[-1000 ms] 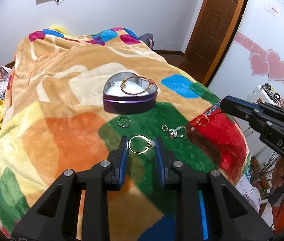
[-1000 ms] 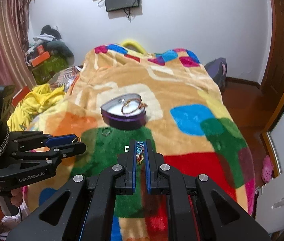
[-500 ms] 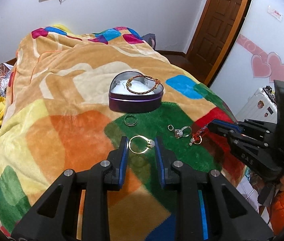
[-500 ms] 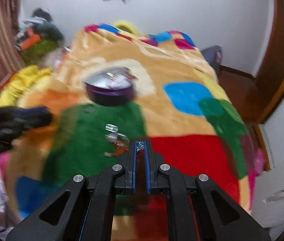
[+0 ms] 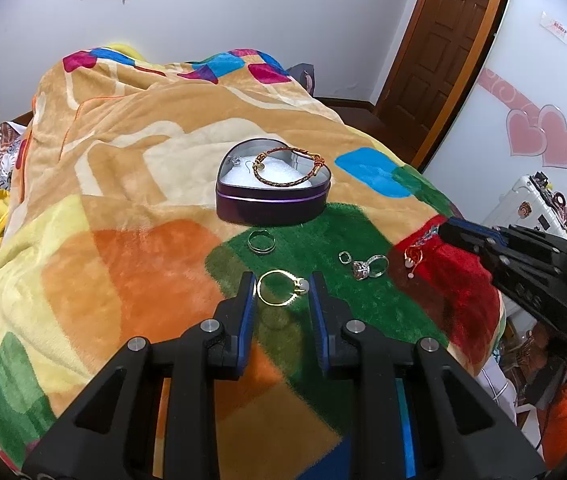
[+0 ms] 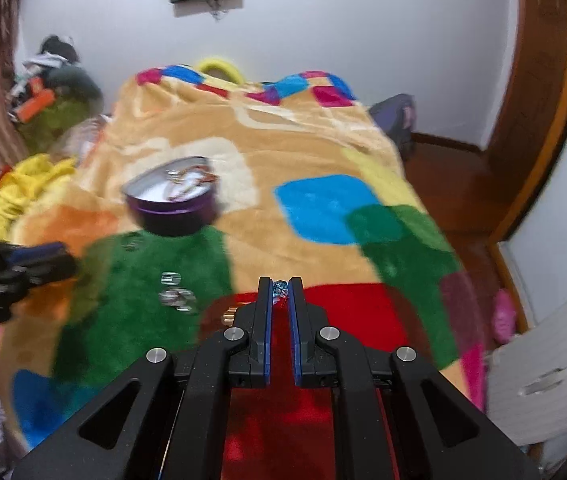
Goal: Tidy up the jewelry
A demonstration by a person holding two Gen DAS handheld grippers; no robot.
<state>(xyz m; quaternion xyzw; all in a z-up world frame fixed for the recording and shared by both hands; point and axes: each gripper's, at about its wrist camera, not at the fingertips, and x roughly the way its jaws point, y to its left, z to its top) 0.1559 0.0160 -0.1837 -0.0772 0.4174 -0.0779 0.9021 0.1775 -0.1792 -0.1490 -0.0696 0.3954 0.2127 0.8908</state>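
Gold ring (image 5: 281, 288) sits gripped in the left tool (image 5: 281, 294); right tool (image 6: 281, 294) pinches a beaded bracelet (image 6: 280, 289), tin (image 5: 273, 196) at twelve o'clock.

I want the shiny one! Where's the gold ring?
In the left wrist view, the thin gold ring sits between the left gripper fingertips, above the green blanket patch.

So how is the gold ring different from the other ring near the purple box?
The gold ring is yellow, bigger and carries a pale stone; the plain ring is silvery with no stone. The gold ring sits between the left gripper fingers; the plain ring lies loose on the blanket. Both are round bands.
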